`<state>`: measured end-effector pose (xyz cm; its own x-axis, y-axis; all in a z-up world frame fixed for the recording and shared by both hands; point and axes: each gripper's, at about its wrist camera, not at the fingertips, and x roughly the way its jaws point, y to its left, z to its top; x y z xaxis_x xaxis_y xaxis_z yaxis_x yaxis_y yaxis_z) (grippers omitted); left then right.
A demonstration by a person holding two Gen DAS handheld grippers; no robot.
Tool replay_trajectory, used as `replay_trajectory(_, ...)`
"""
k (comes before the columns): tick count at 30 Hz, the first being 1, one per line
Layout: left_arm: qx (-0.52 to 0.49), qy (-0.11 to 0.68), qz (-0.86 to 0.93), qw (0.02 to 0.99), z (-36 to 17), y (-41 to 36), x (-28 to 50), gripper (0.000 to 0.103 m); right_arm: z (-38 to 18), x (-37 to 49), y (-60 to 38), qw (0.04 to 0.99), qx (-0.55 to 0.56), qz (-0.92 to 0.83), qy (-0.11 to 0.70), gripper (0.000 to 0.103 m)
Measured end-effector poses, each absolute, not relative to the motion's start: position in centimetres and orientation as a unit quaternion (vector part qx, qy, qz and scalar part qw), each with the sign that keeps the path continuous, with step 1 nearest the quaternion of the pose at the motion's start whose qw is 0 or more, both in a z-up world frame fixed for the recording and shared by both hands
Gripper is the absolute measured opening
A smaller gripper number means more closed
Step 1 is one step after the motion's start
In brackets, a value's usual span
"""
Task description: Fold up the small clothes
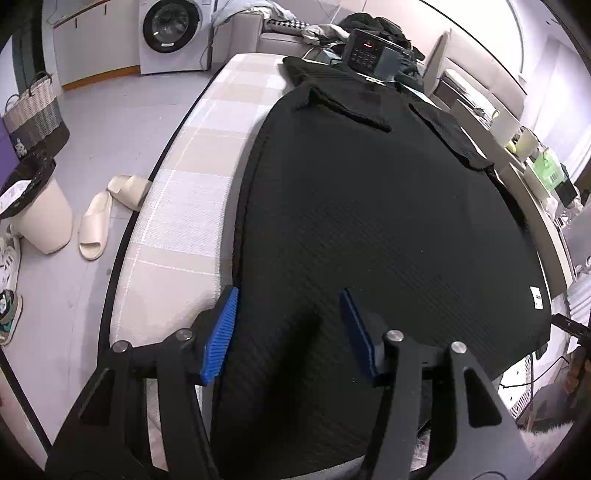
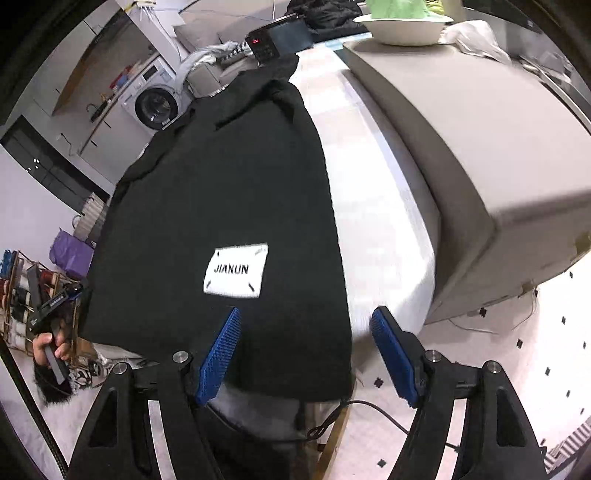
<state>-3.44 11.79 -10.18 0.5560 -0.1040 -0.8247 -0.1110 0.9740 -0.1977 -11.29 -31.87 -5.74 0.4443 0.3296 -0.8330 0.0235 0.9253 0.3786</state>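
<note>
A black ribbed knit top (image 1: 369,206) lies spread flat on a checked beige-and-white pad (image 1: 192,206), collar at the far end. A white "JIAXUN" label (image 2: 236,269) sits near its near hem. My left gripper (image 1: 288,295) hovers over the near left part of the top, jaws apart. Its left pad (image 1: 219,332) is at the garment's side edge and the fabric lies between the pads. My right gripper (image 2: 306,314) is open at the near right corner of the top (image 2: 229,192). Its left pad (image 2: 218,358) is over the cloth and its right pad (image 2: 393,354) is beyond the edge.
A black box with a red display (image 1: 373,50) and piled clothes sit at the pad's far end. A grey padded block (image 2: 480,155) with a white bowl (image 2: 406,27) borders the right side. On the floor to the left are slippers (image 1: 98,225), a bin (image 1: 37,214) and a washing machine (image 1: 173,33).
</note>
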Motion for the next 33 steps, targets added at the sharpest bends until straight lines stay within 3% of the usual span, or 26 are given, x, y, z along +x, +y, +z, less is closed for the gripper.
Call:
replay_trajectory(5,-0.104,0.474,0.000,0.874,-9.9,11.5,-3.4,0.053,-7.4,-11.9,-32.9,0.822,0.226,0.107,0.512,0.073)
replay_trajectory(8,-0.102,0.471,0.001,0.876,-9.6,11.7,-3.3,0.053,-7.6,-11.8,-32.4,0.809,0.239,0.143,0.518,0.053)
replay_trajectory(9,-0.102,0.470,0.002,0.877,-9.5,11.7,-3.3,0.053,-7.1,-12.1,-31.9,0.811,0.229,0.165,0.513,0.051)
replay_trajectory(13,-0.100,0.468,0.001,0.878,-9.4,11.5,-3.1,0.053,-6.0,-12.6,-31.3,0.818,0.222,0.219,0.484,0.051)
replay_trajectory(22,-0.099,0.475,0.005,0.874,-10.1,11.5,-2.6,0.053,-9.6,-12.1,-32.6,0.799,0.260,0.182,0.511,0.051)
replay_trajectory(24,-0.097,0.476,0.006,0.874,-10.1,11.5,-2.5,0.053,-9.6,-12.0,-32.1,0.797,0.253,0.184,0.516,0.018)
replay_trajectory(27,-0.098,0.476,0.006,0.874,-10.0,11.5,-2.4,0.053,-8.5,-12.7,-31.6,0.800,0.250,0.188,0.513,0.009)
replay_trajectory(33,-0.112,0.473,0.002,0.874,-9.6,12.1,-2.8,0.053,-4.6,-12.9,-31.1,0.839,0.250,0.213,0.433,0.009)
